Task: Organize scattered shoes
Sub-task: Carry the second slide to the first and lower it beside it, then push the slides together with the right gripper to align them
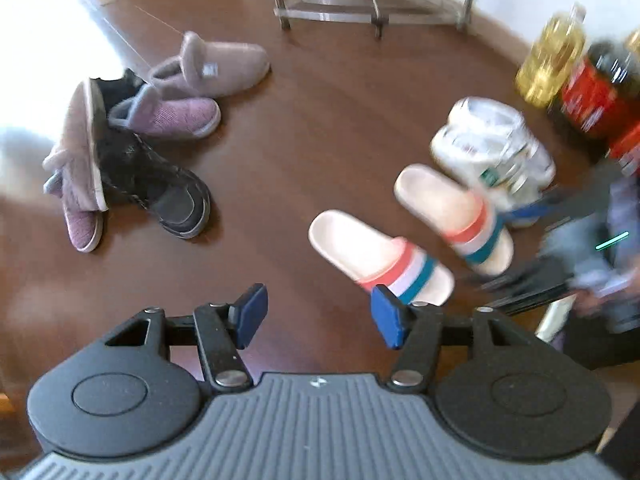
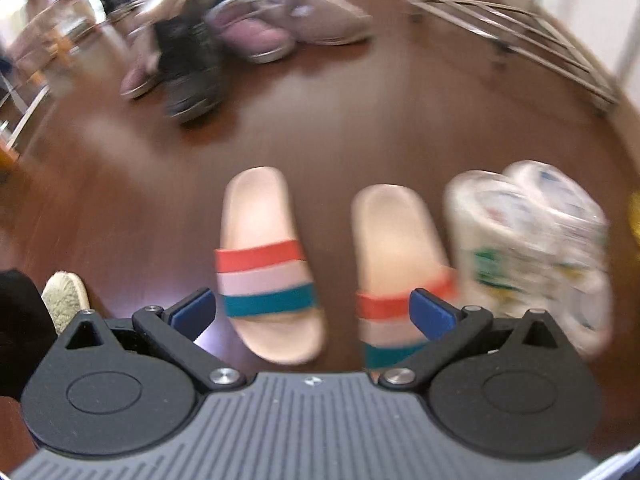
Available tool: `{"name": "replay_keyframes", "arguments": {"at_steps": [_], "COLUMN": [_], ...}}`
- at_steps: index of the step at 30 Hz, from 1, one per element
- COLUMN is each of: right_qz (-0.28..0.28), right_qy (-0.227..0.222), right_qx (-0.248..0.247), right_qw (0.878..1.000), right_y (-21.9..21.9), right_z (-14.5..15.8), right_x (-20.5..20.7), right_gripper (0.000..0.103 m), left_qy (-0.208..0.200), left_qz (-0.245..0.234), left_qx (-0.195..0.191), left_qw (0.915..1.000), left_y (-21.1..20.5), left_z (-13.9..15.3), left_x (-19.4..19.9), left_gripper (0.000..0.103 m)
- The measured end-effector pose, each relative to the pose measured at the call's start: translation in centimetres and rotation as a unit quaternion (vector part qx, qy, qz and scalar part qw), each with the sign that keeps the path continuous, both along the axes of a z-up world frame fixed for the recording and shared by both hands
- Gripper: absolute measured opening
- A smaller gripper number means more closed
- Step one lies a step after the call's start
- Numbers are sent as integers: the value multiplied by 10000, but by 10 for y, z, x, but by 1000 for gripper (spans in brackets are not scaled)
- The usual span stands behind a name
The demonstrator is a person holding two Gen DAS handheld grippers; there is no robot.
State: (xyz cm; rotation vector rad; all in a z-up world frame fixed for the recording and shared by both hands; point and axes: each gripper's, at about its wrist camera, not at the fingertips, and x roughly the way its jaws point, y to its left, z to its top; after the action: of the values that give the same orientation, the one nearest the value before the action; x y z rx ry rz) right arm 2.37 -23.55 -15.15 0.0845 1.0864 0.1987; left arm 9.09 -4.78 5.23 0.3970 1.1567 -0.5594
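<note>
Two cream slides with red, pink and teal straps lie side by side on the brown floor: the left one and the right one. My left gripper hangs open above the floor, just left of the near slide, nothing between its blue pads. My right gripper is open over the toe ends of both slides, holding nothing. A heap of purple slippers and a black shoe lies farther back to the left.
A white plastic-wrapped pack stands right of the slides, with oil and dark bottles behind it. A metal shoe rack stands by the far wall. A fuzzy slipper toe shows at the lower left.
</note>
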Motion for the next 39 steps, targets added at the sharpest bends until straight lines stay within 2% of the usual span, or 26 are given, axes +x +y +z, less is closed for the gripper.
{"name": "replay_keyframes", "arguments": {"at_steps": [1,4,6,10,13,16,23,26,28,30,31,32,33,39], "right_qz": [51,88,91,212,450,443,146,269,390,410,384,367,366,176], "right_qy": [-51,-163,-190,-281,-221,-246,-47,29,-49,-77,-58,-67,-92,-95], "right_qx": [-1,-266,-582,-1209,-1433,-1587,-1607,-1741,-1992,-2023,-1989,-1986,-2025,-2027], "right_qw": [10000,9995,9981,9920,9884,9860,9869,9843,9792,9784,9792,9794,9786,9790], "right_y": [11,41,60,82,88,88,59,52,56,57,57,57,58,61], "right_z": [-12,-44,-65,-94,-106,-109,-107,-107,-103,-99,-100,-101,-102,-104], "right_x": [3,11,14,19,18,7,-29,-34,-38,-45,-48,-52,-54,-51], "right_gripper": [102,102,102,102,95,93,93,96,101,102,100,91,88,87], "left_qy": [-7,-13,89,38,121,230,215,297,269,192,172,134,120,184], "left_qz": [124,455,739,1242,1517,1418,1054,924,909,882,875,855,831,757], "left_qx": [-103,-278,-5,518,489,395,661,725,742,749,755,777,794,884], "left_qw": [9999,9986,9972,9909,9871,9888,9920,9926,9927,9931,9932,9932,9933,9930], "left_y": [3,13,26,47,57,52,29,19,17,14,14,13,12,11], "left_z": [-2,-7,-18,-29,-31,-33,-43,-47,-47,-46,-46,-46,-46,-53], "left_x": [-4,-10,-3,17,28,29,17,12,12,11,10,9,8,6], "left_gripper": [79,79,78,77,78,78,78,78,78,78,78,78,78,78]}}
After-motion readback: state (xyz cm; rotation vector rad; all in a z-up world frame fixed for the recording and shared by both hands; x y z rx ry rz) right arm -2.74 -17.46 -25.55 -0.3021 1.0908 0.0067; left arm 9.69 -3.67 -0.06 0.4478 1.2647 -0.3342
